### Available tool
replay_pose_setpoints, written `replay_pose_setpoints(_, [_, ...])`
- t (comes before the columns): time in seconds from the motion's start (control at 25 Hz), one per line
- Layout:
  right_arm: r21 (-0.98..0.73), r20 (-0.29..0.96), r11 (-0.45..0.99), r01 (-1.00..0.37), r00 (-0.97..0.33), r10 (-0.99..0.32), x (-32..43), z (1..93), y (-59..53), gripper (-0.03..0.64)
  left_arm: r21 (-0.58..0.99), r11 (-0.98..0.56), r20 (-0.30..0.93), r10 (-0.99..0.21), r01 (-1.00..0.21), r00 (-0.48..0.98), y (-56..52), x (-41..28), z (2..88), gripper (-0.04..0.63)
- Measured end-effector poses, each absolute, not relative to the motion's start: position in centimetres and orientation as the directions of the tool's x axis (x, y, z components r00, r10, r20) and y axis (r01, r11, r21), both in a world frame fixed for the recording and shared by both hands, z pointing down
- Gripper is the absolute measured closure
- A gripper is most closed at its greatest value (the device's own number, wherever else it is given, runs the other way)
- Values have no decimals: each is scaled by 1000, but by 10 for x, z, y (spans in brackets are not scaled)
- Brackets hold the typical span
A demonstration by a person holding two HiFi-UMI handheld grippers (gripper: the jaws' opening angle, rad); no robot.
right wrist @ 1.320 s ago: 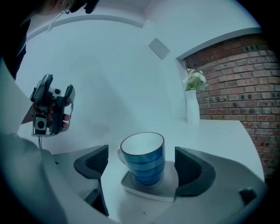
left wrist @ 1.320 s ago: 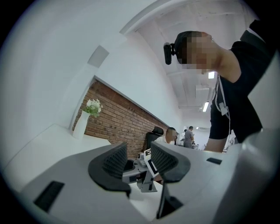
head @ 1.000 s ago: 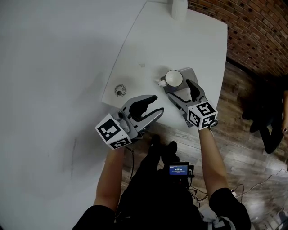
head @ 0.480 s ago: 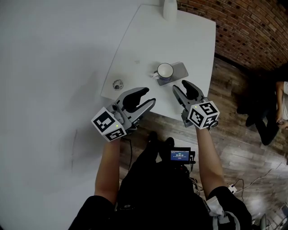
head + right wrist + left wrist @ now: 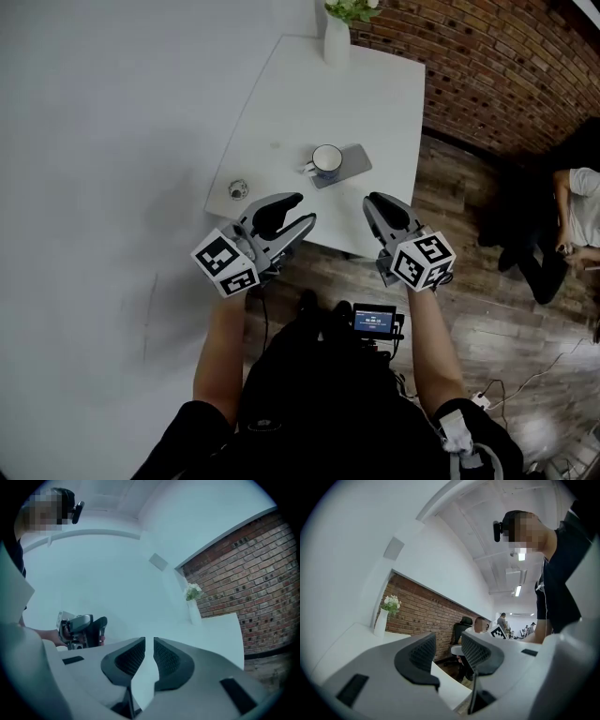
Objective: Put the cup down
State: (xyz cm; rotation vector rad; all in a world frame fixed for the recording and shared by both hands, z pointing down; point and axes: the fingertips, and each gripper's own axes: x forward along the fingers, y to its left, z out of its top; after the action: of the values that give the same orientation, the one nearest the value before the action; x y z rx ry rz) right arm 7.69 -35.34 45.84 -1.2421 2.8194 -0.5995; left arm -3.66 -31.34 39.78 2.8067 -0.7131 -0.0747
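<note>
A white cup [image 5: 327,158] stands upright on a grey coaster [image 5: 352,161] on the white table [image 5: 375,103], with no gripper touching it. My right gripper [image 5: 373,201] hovers off the table's near edge, well short of the cup. Its jaws have just been closing and now stand shut with nothing between them [image 5: 149,641]. My left gripper [image 5: 302,210] hangs at the near left corner of the table, open and empty [image 5: 447,651].
A white vase [image 5: 336,39] with a plant stands at the table's far end. A small round object [image 5: 238,189] lies near the table's left corner. A brick wall [image 5: 506,56], wooden floor and a seated person [image 5: 572,220] are to the right.
Both grippers have drawn back from the table towards me, the right one further. The right jaws, wide open beside the cup before, have closed. The cup stays on the coaster.
</note>
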Motion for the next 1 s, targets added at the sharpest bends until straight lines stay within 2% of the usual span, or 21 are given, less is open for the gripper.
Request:
replay_pose_setpoints(0.52, [-311,170,685,-659,-748,-642,72,439,-283,566,248,-898,21,-369,-363,929,-277,-3,398,433])
replay_pose_setpoints(1.0, [-283,154,695,-662,-746,-648,67,428,-286,566,250,-923,8,-301,-293,954,-270,19,400,433])
